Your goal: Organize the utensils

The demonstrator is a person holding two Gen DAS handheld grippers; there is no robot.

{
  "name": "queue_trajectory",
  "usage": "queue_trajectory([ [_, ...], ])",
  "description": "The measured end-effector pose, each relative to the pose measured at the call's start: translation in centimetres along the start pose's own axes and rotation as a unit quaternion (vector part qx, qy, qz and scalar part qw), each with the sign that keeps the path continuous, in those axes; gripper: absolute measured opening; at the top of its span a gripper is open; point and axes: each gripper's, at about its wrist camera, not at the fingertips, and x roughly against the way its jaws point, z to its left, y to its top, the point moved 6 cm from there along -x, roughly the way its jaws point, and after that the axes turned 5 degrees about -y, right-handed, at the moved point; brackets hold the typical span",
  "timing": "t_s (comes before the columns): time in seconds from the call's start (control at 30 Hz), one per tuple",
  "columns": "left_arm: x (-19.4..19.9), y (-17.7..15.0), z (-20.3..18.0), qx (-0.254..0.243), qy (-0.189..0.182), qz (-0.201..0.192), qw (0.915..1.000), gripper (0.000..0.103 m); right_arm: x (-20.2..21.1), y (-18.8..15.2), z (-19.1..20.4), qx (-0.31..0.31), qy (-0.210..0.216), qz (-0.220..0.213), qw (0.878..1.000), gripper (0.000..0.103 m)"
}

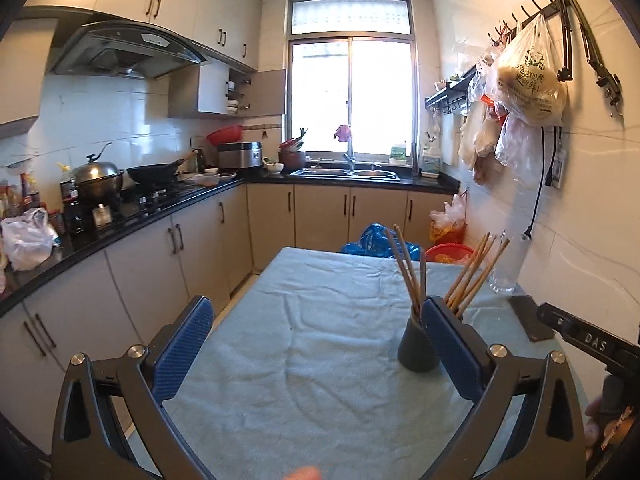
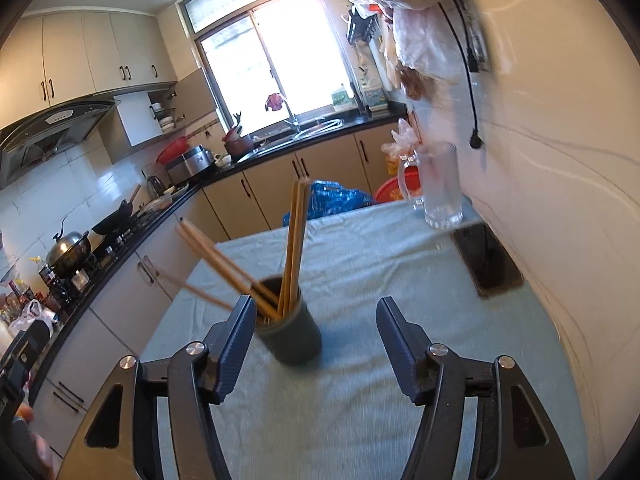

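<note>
Chopsticks stand in a dark holder on the cloth-covered table, both grippers are open and hold nothing.

The chopsticks (image 2: 294,240) stand in the dark grey holder (image 2: 294,338); some are almost upright and some lean far to the side. In the right wrist view the holder stands just ahead of the right gripper (image 2: 316,334), close to its left finger and apart from its pads. The jaws of this gripper stand apart with only cloth between them. In the left wrist view the holder (image 1: 416,344) is partly behind the right finger of the left gripper (image 1: 316,336), whose jaws are very wide and empty. The light blue cloth (image 1: 320,300) is wrinkled. Further ahead, at the table's far right corner, stands a glass mug (image 2: 438,188), with a dark flat block (image 2: 486,258) beside it near the wall.
</note>
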Motion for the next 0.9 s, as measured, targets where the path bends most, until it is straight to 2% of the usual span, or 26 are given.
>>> queue_trajectory([
  [0.13,1.5,-1.2,0.1,-0.011,0.006,-0.005,0.9999,0.103,1.8,-2.4,-0.5,0.001,-0.009,0.004,1.0,0.07],
  [0.3,2.8,-2.8,-0.2,-0.002,-0.02,-0.006,0.9998,0.103,3.1,-4.7,-1.1,0.01,-0.029,0.015,0.999,0.071],
  [0.37,2.7,-3.6,-0.5,0.01,-0.042,0.015,0.9989,0.103,3.4,-5.5,-1.2,0.015,-0.034,0.019,0.999,0.071],
  [0.43,2.0,-4.6,-0.6,0.021,-0.051,0.054,0.997,0.103,3.5,-6.4,-1.2,0.02,-0.039,0.023,0.999,0.072],
  [0.57,0.9,-6.2,-0.4,0.036,-0.043,0.096,0.9938,0.103,3.2,-7.8,-0.7,0.036,-0.05,0.035,0.998,0.073],
  [0.77,0.5,-7.4,-0.3,0.028,-0.024,0.106,0.9937,0.103,2.5,-8.9,-0.6,0.045,-0.067,0.046,0.996,0.074],
  [0.9,-0.3,-8.1,-0.2,0.02,-0.009,0.127,0.9917,0.103,2.1,-9.1,-0.6,0.051,-0.077,0.047,0.995,0.074],
])
